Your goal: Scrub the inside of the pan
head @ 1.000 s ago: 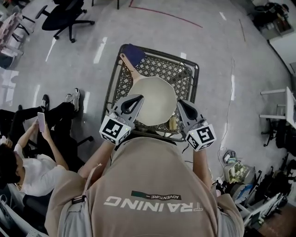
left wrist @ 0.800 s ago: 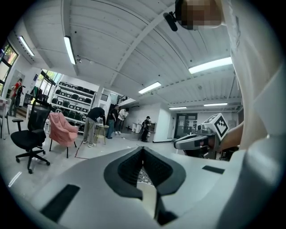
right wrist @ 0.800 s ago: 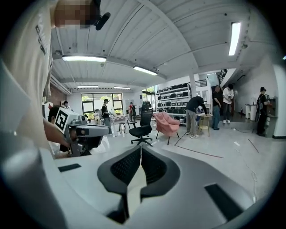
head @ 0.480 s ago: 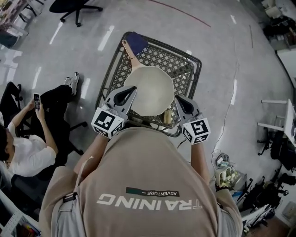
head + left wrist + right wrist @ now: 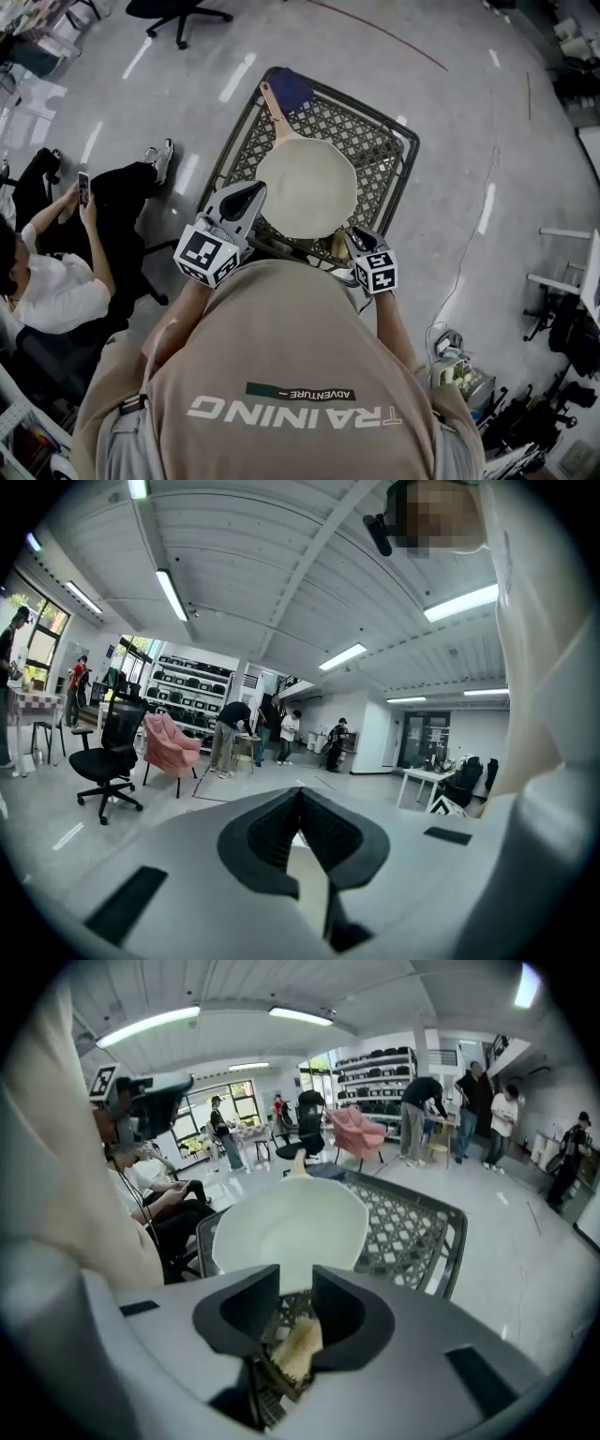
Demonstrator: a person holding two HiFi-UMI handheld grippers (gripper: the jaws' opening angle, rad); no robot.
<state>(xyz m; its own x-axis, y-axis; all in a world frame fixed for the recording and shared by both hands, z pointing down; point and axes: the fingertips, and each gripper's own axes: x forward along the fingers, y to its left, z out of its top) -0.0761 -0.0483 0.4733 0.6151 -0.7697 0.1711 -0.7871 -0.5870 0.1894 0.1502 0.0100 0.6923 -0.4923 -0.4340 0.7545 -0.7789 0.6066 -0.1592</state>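
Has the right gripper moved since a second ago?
Yes. The right gripper has dropped toward the black mesh table's near edge, beside the cream round pan; its jaws have just been opening, with a tan scrub pad between them.

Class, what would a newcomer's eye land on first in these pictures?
A cream pan lies in the middle of a dark lattice table. At its near edge the right hand-held gripper, whose jaws have just been opening, straddles a tan scrubber. A person sits beside the table.
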